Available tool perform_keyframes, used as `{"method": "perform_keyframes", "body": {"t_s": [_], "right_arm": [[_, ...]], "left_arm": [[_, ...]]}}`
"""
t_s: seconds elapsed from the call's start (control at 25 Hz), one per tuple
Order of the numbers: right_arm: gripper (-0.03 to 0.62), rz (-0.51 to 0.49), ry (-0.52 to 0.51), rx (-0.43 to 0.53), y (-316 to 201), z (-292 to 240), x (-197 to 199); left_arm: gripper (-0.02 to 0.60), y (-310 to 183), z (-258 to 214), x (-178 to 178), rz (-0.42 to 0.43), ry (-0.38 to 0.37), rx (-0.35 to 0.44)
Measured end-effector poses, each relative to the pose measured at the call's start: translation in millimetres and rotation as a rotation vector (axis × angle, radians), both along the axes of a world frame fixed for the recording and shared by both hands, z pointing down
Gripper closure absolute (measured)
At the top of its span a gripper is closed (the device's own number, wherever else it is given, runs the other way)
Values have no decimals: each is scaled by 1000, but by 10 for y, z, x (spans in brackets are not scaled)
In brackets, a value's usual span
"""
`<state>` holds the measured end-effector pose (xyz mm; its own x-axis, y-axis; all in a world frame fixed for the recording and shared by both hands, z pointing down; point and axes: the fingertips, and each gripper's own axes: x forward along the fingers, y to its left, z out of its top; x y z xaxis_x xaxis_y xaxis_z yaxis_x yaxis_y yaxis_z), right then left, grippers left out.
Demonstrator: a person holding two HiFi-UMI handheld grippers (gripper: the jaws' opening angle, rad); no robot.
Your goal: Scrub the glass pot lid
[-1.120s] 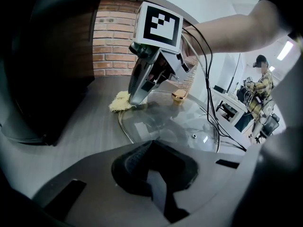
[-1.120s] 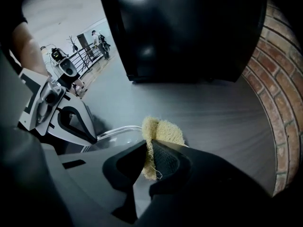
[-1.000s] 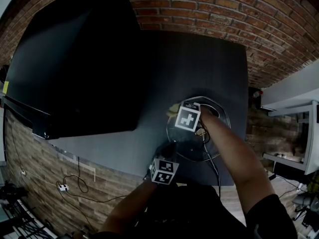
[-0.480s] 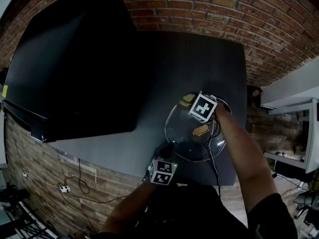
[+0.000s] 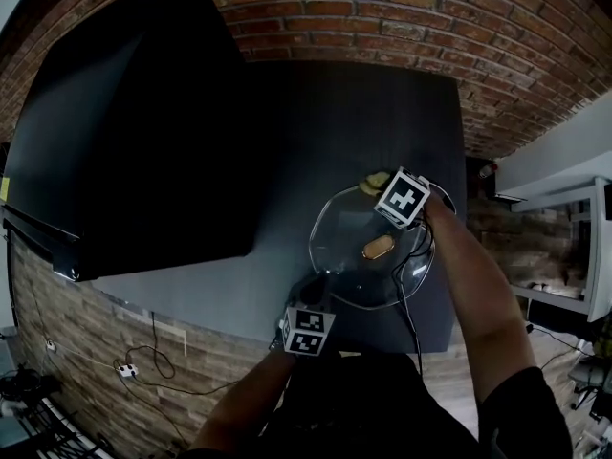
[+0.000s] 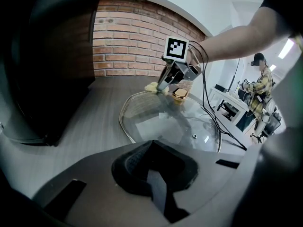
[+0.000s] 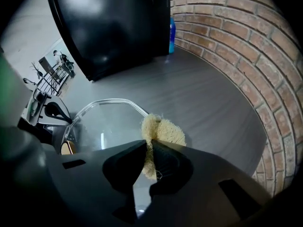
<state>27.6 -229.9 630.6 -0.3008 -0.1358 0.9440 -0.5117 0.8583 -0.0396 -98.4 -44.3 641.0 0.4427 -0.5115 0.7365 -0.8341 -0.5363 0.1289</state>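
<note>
The glass pot lid (image 5: 349, 261) lies on the dark table (image 5: 363, 113), its gold knob (image 5: 379, 247) up. My left gripper (image 5: 322, 281) is at the lid's near rim and shut on that edge; in the left gripper view the lid (image 6: 161, 119) runs in under the shut jaws of my left gripper (image 6: 152, 149). My right gripper (image 5: 382, 188) is shut on a yellow scrub sponge (image 5: 372, 183) and presses it on the lid's far rim. In the right gripper view the sponge (image 7: 164, 130) sticks out past the tips of my right gripper (image 7: 148, 151), beside the lid's clear edge (image 7: 111, 102).
A large black screen (image 5: 134, 132) fills the table's left side. Brick wall (image 5: 402, 8) runs behind the table. A blue bottle (image 7: 172, 34) stands by the wall behind the screen. A black cable (image 5: 411, 304) trails across the lid's right side. A person (image 6: 259, 86) stands far off.
My right gripper has carried the sponge from the lid's left-centre up and right to its far rim, uncovering the gold knob. The left gripper has kept its hold at the near rim.
</note>
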Motion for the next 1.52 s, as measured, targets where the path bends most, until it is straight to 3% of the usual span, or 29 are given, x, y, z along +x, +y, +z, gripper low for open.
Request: {"method": "perform_keyframes", "body": {"t_s": [0.32,0.6,1.08,1.52], "right_arm": [[553,99,48,-18,76,47,573],[553,156,45,-18,232,46,839],[553,180,48,-21,632,58,1096],[553,257,-39,-54,1200,24,1174]], "left_arm": [[549,0,-5,7,0,-6,2],[549,34,25,-4,-1,-15,-23],[549,-30,-43,14,1,-15,7],[549,-32,-44,5,8,-15,0]]}}
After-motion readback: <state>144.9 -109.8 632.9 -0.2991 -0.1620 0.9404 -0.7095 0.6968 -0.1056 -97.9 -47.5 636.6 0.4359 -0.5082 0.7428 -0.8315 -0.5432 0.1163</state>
